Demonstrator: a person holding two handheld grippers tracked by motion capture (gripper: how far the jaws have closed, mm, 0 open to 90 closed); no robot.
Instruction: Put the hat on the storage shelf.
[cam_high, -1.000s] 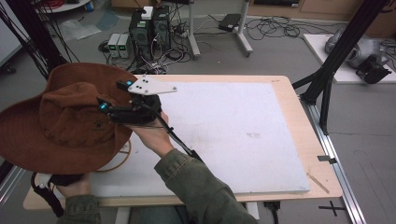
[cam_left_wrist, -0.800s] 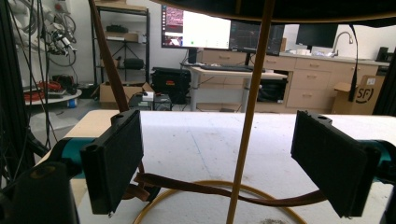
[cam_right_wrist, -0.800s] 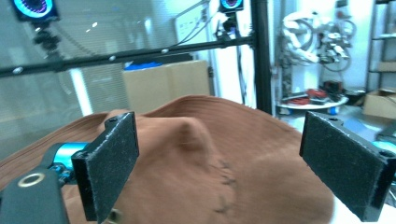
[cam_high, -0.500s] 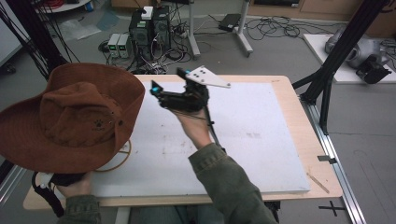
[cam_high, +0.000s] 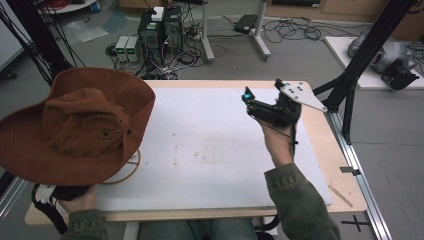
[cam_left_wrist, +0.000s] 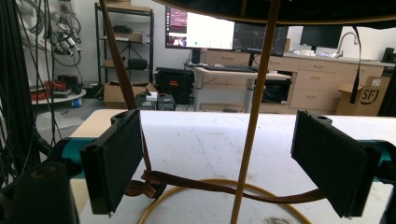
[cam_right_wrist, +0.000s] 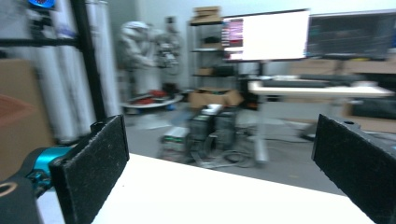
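A brown wide-brimmed hat (cam_high: 80, 125) rests on a yellow wire stand at the table's left end. In the left gripper view the stand's rod (cam_left_wrist: 254, 116) rises between the jaws of my left gripper (cam_left_wrist: 224, 135). That gripper is open and touches neither the rod nor the brown chin strap (cam_left_wrist: 210, 186), which lies over the stand's ring base (cam_left_wrist: 187, 193). In the high view the hat brim covers that gripper, and a hand (cam_high: 77, 202) shows below the brim. My right gripper (cam_high: 250, 102) is held above the right part of the white board (cam_high: 210, 150), open and empty (cam_right_wrist: 224, 154).
The wooden table edge (cam_high: 345, 165) frames the board. A black frame leg (cam_high: 350, 90) stands close to the right. Computers and cables (cam_high: 160, 35) lie on the floor behind the table. A monitor (cam_left_wrist: 201, 30) and desks stand farther back.
My right gripper has left the hat's brim and swung right across the board to its right side. The hat and the left hand have stayed in place.
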